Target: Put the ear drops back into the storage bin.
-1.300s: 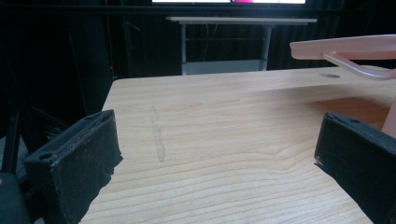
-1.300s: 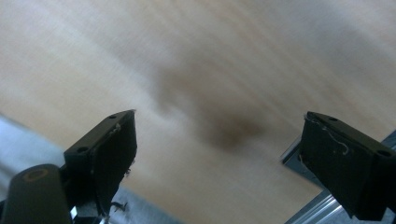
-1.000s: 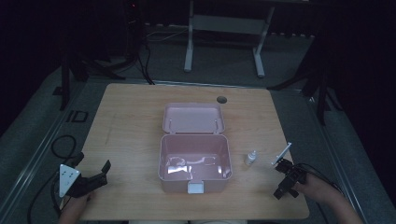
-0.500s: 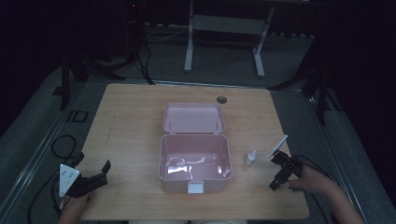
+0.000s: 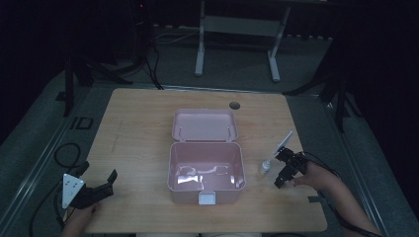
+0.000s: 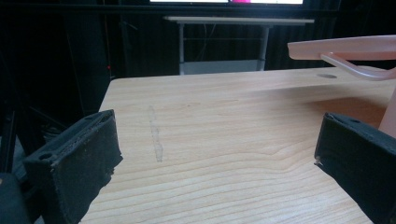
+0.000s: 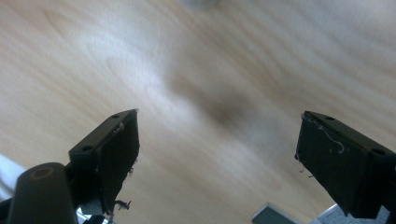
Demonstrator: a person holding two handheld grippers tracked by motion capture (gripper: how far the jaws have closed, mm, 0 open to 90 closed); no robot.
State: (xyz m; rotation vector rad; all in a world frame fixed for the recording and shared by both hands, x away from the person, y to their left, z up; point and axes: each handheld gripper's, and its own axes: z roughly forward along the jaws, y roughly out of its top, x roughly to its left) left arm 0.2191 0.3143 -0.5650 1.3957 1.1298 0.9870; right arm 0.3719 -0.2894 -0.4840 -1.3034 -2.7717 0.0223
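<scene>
A pink plastic box [image 5: 205,173] stands open in the middle of the wooden table [image 5: 138,128], its lid [image 5: 203,125] folded back; the edge of that lid [image 6: 355,47] reaches into the left gripper view from the right. A small clear bottle [image 5: 265,167] stands just right of the box. My right gripper [image 5: 280,169] is beside the bottle, a little to its right, tilted down, jaws open over bare wood [image 7: 217,140]. Near the table's front left corner, my left gripper [image 5: 109,183] rests low and open, pointing across the table [image 6: 217,144] with nothing between its jaws.
A round cable hole [image 5: 234,105] sits in the table's far edge behind the box. A metal stand [image 5: 237,29] and cables lie on the dark floor beyond. Bare wood stretches left of the box and behind it.
My right gripper has moved forward and to the left, from the front right of the table up to the small bottle. The left gripper and the box have stayed put.
</scene>
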